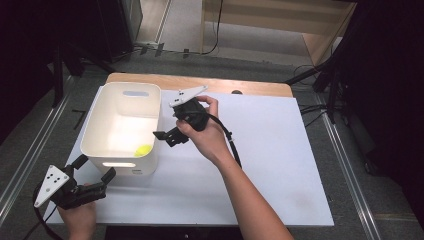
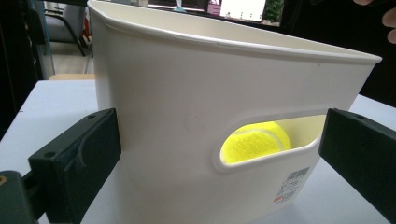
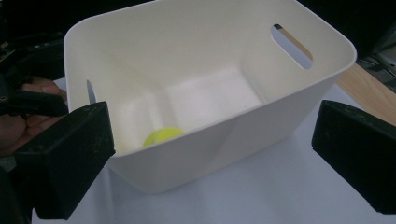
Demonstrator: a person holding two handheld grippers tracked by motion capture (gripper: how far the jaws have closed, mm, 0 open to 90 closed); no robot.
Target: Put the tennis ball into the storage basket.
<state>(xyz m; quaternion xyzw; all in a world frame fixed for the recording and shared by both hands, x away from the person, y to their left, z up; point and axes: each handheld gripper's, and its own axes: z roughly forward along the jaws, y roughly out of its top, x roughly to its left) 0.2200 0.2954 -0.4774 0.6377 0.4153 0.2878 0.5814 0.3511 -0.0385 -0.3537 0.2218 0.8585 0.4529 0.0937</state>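
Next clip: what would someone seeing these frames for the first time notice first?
A white bin stands at the left of the white tabletop, and a bright yellow tennis ball lies in its near right corner, glowing through the handle slot in the left gripper view. The right hand-held gripper hovers open beside the bin's right wall. The left hand-held gripper waits open at the bin's near left corner.

ball (image 3: 161, 136): mostly hidden behind bin wall (image 3: 196, 154) | bin label (image 2: 292, 183): unreadable
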